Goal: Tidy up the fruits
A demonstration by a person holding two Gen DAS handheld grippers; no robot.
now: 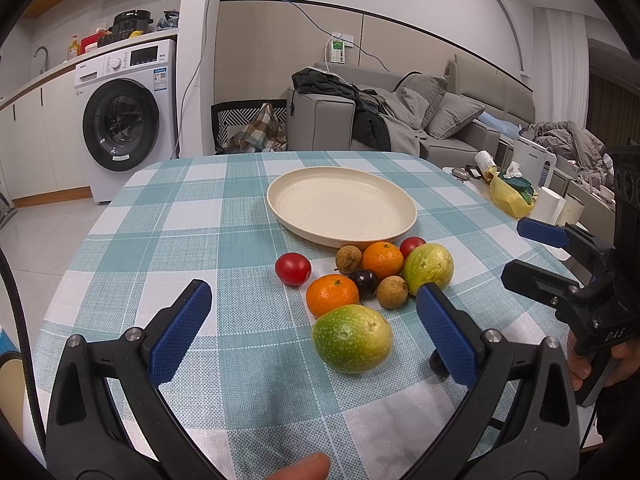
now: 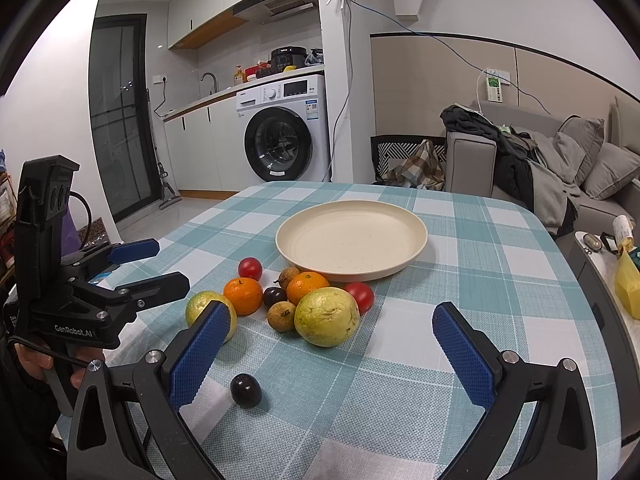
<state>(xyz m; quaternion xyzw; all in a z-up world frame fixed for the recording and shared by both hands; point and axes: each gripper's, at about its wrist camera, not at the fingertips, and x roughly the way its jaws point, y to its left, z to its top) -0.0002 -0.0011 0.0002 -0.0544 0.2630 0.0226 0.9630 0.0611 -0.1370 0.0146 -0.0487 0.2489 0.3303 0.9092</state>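
- Two grippers held low over the checked tablecloth [image 1: 168, 216], both aimed toward the cream plate [image 1: 304, 194] at 12 o'clock.
- Left gripper [image 1: 316, 320]: jaws spread wide, gripping nothing, blue pads on either side of the nearest green-yellow guava [image 1: 351, 338], clear of it on both sides.
- Seen from the right wrist, left gripper at 9 o'clock, held level with the pistol handle wrapped by the left hand [image 2: 40, 364], fingers parted.
- Right gripper [image 2: 332, 352]: jaws likewise wide apart and empty, second guava [image 2: 327, 316] just ahead between the pads, touching neither.
- Seen from the left wrist, right gripper at 3 o'clock, fingers parted, right hand [image 1: 588, 364] on its handle.
- Fruit clustered at the plate's 6 o'clock edge, all on the cloth: lone red tomato [image 1: 293, 268] at the left, two oranges [image 1: 332, 294], two brown longans [image 1: 348, 258], dark plum [image 1: 364, 283] in the middle, second red tomato [image 1: 412, 246] tucked behind.
- Only in the right wrist view: a dark plum on its own [image 2: 245, 389] near the left pad, well apart from the cluster; range hood [image 2: 276, 2] and dark glass door [image 2: 120, 120].
- Only in the left wrist view: side table at 3 o'clock with yellow bag [image 1: 508, 196] and white kettle [image 1: 534, 162]; fingertip [image 1: 304, 470] at 6 o'clock.
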